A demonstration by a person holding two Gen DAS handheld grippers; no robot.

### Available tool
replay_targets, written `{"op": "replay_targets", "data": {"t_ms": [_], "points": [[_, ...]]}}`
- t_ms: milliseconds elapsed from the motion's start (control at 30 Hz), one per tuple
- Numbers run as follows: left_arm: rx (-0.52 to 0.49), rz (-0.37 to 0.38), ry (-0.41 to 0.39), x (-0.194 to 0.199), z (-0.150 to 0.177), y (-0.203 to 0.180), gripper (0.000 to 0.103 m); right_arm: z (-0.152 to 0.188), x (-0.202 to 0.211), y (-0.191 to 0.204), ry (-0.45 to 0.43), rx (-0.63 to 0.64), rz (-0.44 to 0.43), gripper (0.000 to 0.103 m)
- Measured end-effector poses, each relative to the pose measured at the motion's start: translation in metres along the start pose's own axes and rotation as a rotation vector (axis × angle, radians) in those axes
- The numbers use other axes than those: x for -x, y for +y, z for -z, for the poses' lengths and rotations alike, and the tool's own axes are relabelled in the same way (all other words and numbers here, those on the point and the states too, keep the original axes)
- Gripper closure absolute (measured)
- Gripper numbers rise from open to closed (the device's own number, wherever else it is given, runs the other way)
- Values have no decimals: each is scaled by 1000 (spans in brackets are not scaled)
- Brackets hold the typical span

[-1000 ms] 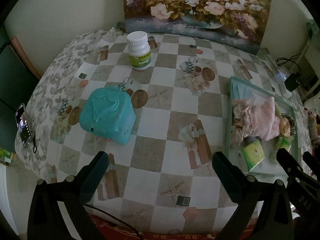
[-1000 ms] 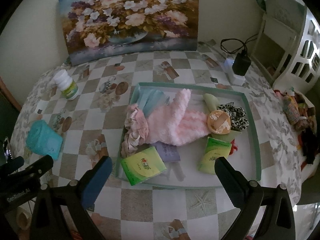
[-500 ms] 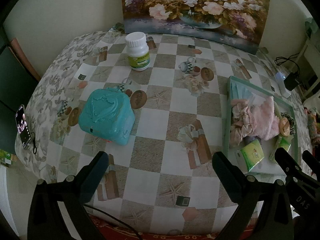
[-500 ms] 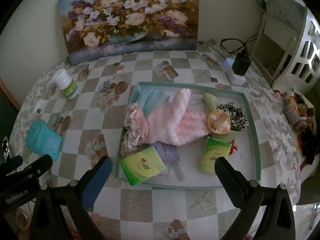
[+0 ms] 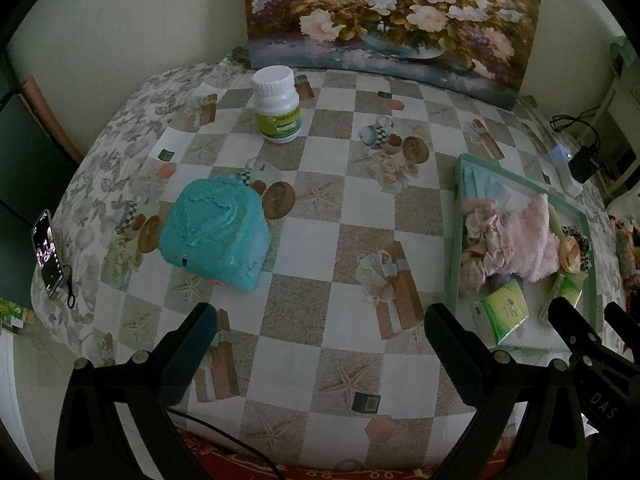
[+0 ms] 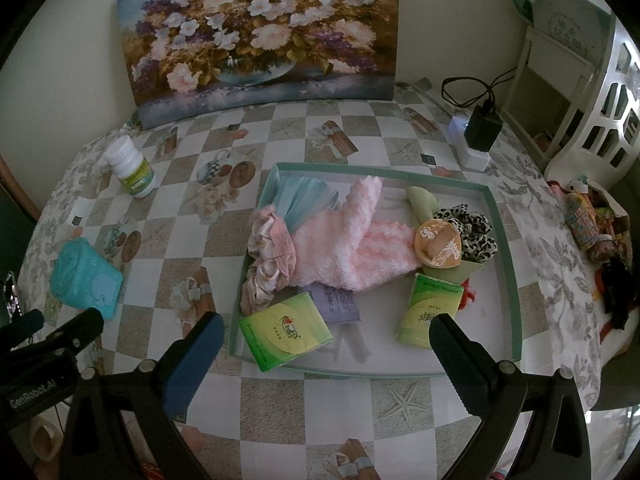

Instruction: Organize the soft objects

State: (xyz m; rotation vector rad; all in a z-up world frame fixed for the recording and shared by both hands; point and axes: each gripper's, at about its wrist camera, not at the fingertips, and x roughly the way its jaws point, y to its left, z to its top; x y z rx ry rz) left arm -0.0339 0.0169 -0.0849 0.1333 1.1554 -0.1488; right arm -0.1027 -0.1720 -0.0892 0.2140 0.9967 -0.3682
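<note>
A teal-rimmed tray [image 6: 506,240] on the checkered table holds soft things: a pink fluffy cloth [image 6: 360,244], a frilly pink fabric [image 6: 270,256], a leopard scrunchie [image 6: 474,226], an orange puff [image 6: 438,242] and two green tissue packs [image 6: 286,330]. The tray also shows in the left wrist view [image 5: 454,264]. A teal wet-wipes pack [image 5: 216,232] lies on the table to the left. My left gripper [image 5: 320,334] is open and empty, short of the pack. My right gripper [image 6: 326,340] is open and empty over the tray's near edge.
A white pill bottle [image 5: 278,104] stands at the back. A flower painting [image 6: 260,28] leans on the wall. A charger with cable [image 6: 482,128] sits at the back right. A phone [image 5: 46,252] lies at the table's left edge. A white shelf [image 6: 580,72] stands right.
Both grippers have drawn back slightly, so the table contents look a little farther. Nothing on the table or in the tray has moved.
</note>
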Motion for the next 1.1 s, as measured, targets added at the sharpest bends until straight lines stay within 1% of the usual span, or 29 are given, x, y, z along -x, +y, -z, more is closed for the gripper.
{"op": "replay_targets", "data": {"t_ms": [200,933,1100], "points": [[10,0,-11,2,-1,3,0,0,0,0,-1,-1,0,0],[12,-5,-12,2,-1,3,0,1,-1,1,0,4,2,0],[18,4,-6,2,0,1,0,2,-2,2,1,6,2,0]]}}
